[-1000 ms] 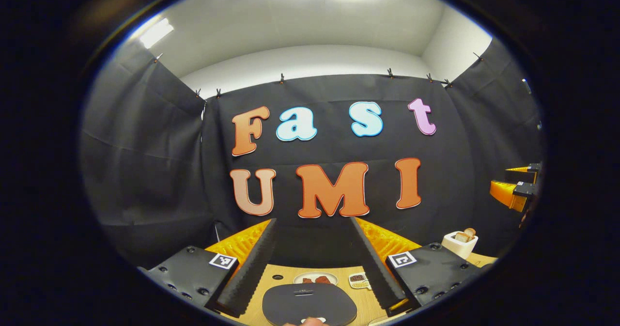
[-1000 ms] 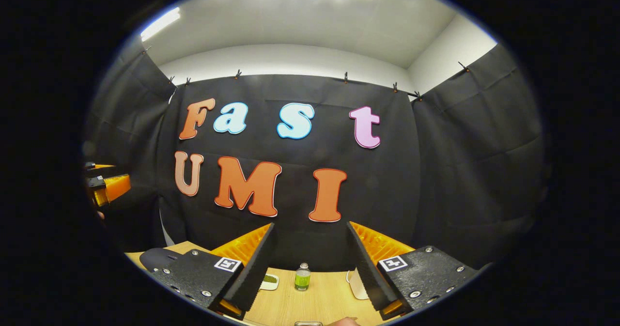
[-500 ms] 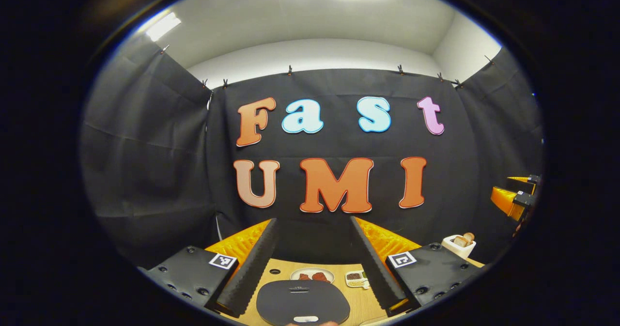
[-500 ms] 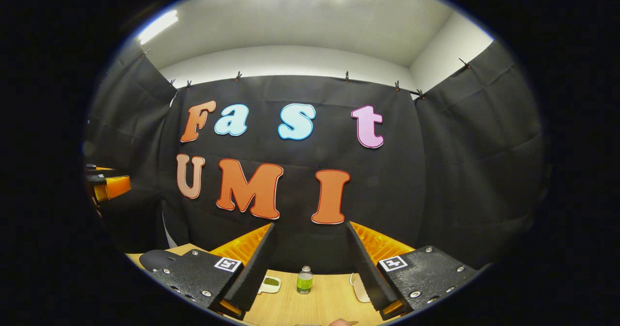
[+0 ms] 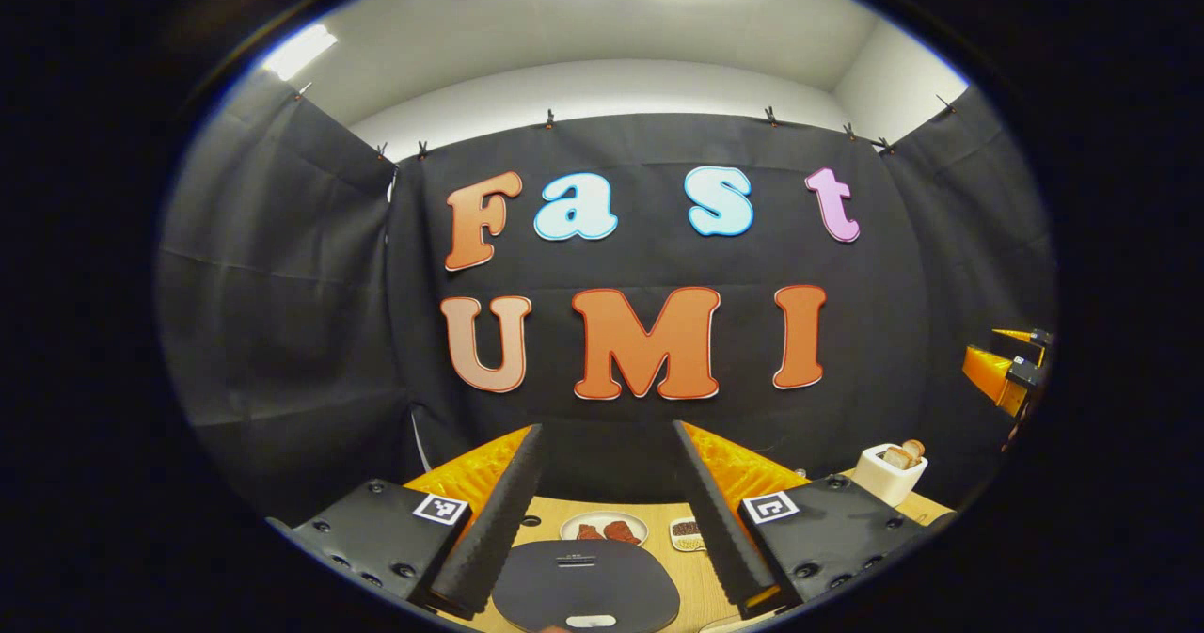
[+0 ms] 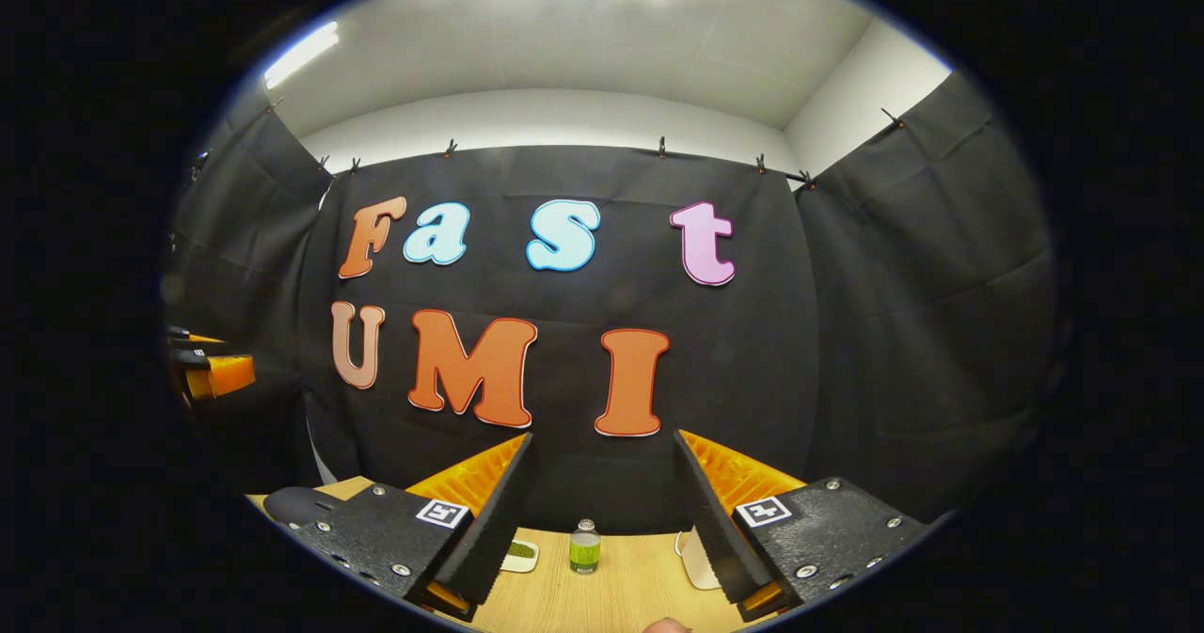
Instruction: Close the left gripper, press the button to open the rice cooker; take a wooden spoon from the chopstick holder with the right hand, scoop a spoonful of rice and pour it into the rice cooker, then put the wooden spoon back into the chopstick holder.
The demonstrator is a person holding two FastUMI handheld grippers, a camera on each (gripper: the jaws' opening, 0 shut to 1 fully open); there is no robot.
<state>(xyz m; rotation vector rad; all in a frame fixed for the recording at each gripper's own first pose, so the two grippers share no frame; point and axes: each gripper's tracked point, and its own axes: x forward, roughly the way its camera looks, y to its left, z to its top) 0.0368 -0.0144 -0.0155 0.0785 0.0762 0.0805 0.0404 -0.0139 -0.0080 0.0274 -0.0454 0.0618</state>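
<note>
With the left claw and right claw both spread apart, the rice cooker button could easily be missed.

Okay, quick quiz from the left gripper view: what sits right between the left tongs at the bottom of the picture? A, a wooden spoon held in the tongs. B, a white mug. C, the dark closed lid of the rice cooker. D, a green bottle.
C: the rice cooker, its dark lid down, lies between the fingers of the open left tongs, which hold nothing.
</note>
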